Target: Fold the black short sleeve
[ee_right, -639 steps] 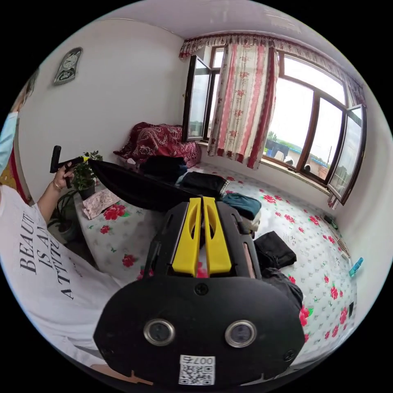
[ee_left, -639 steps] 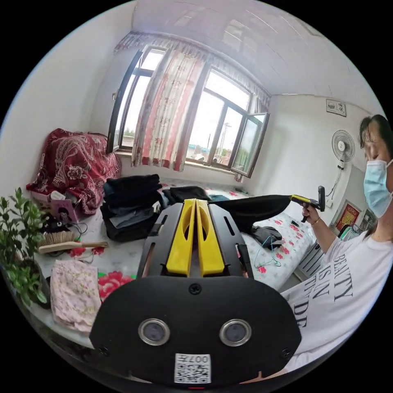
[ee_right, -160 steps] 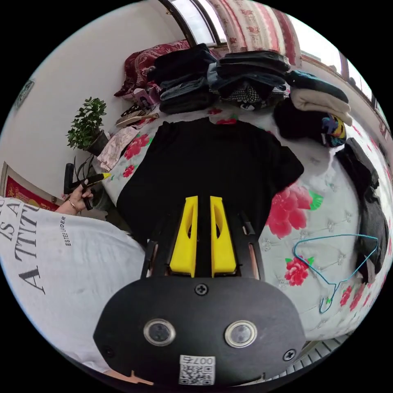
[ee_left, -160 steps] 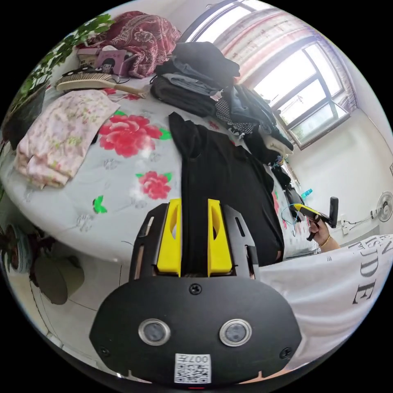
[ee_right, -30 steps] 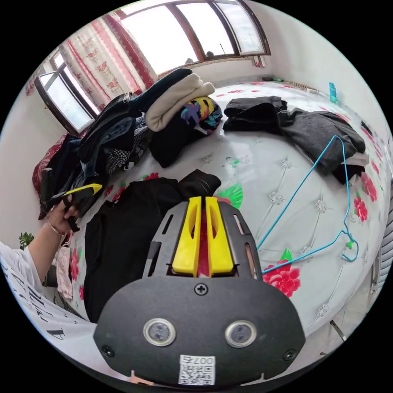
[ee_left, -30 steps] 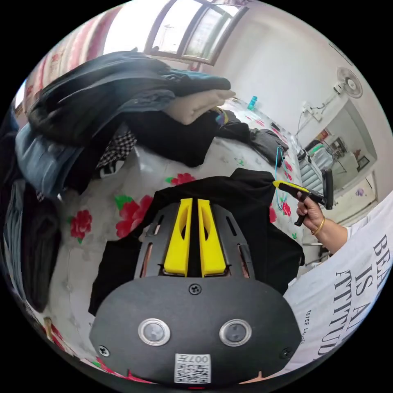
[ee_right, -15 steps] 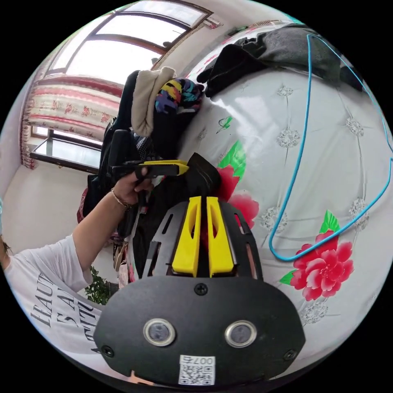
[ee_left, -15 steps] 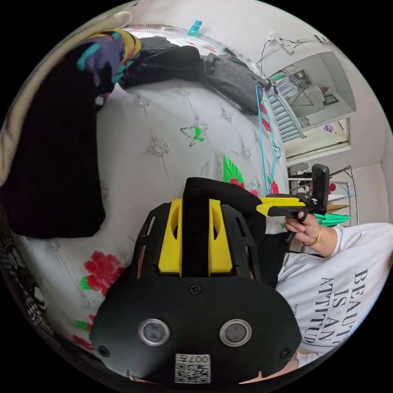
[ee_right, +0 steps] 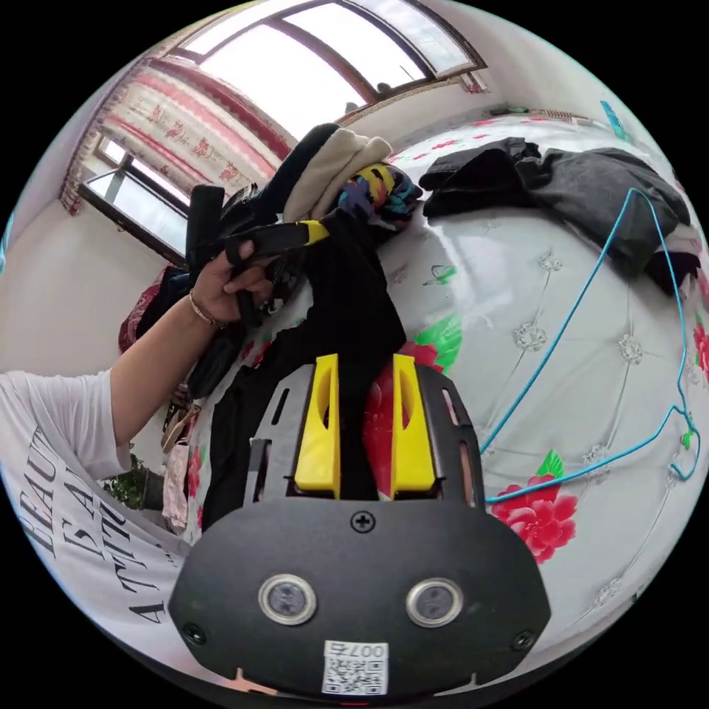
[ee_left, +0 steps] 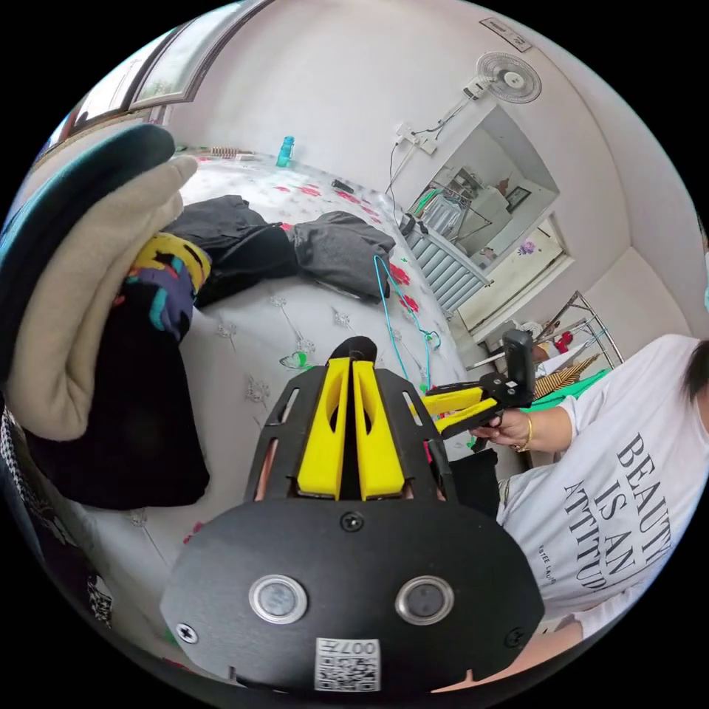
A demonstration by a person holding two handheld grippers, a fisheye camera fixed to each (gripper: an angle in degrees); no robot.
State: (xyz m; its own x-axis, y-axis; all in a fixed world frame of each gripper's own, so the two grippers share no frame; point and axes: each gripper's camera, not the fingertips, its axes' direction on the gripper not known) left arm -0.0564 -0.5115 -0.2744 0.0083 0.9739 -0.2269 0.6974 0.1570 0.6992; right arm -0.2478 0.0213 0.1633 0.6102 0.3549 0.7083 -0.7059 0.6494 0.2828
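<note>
The black short-sleeve shirt [ee_right: 347, 310] lies on the flowered bed cover, with one part pulled up off it. In the right gripper view, my left gripper [ee_right: 321, 231] is shut on that raised fold, held in a person's hand. In its own view my left gripper [ee_left: 353, 363] has its yellow jaws together, and black shirt cloth [ee_left: 356, 346] bulges at their tips. My right gripper [ee_right: 365, 358] stands open low over the bed, and the hanging cloth runs down between its jaws. My right gripper [ee_left: 432, 417] also appears in the left gripper view, with its jaws apart.
A tall pile of folded clothes [ee_right: 332, 177] stands just behind the shirt. A blue wire hanger [ee_right: 576, 317] lies on the bed cover [ee_right: 517, 244] to the right, with dark garments [ee_right: 561, 177] beyond it. The person in a white printed T-shirt [ee_left: 613, 473] stands at the bed's edge.
Half a second ago my left jaws were apart around the cloth; now they are shut on it and raised. My right jaws, together before, have opened. Both cameras swung.
</note>
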